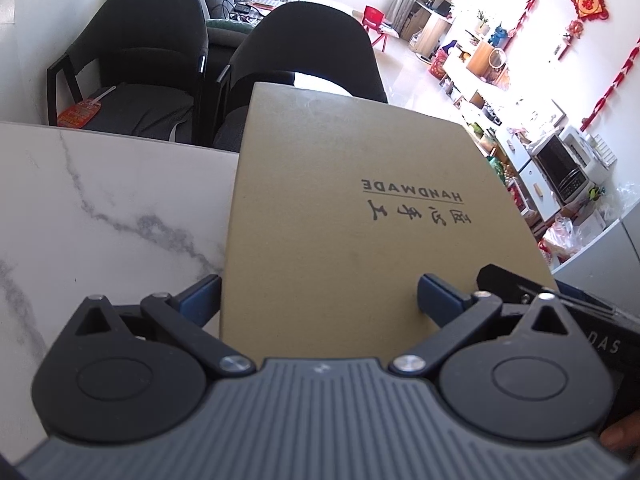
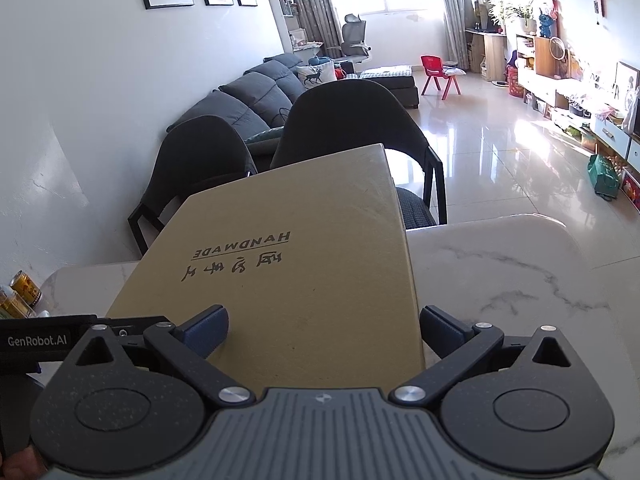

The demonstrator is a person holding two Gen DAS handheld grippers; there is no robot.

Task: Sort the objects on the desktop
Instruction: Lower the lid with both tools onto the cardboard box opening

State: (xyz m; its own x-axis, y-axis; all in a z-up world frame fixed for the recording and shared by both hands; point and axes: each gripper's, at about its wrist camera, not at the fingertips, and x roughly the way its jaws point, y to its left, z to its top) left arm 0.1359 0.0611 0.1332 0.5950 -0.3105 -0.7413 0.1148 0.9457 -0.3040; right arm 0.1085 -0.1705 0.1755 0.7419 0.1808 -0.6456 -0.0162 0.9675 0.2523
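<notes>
You have both grippers at the near edge of the brown cardboard box [image 1: 352,216], which lies flat on the marble table [image 1: 100,200] with its printed "HANDMADE" label facing away from you. Your left gripper [image 1: 320,300] stands wide, its left finger just off the box's left edge and its right finger over the lid — nothing is clamped. Your right gripper [image 2: 324,330] is wide too, its left finger over the lid and its right finger just past the box's right edge. The risk here is the grip itself: the box looks wider than either gripper's spread, so closing on it may only pinch a corner or skid across the smooth card. Whether the lid is loose you cannot tell; if it is, lifting by the lid could leave the base behind. The far end of the box seems to reach the table's edge near the 2 dark chairs [image 2: 280,140] — a forward shove could tip it off.
</notes>
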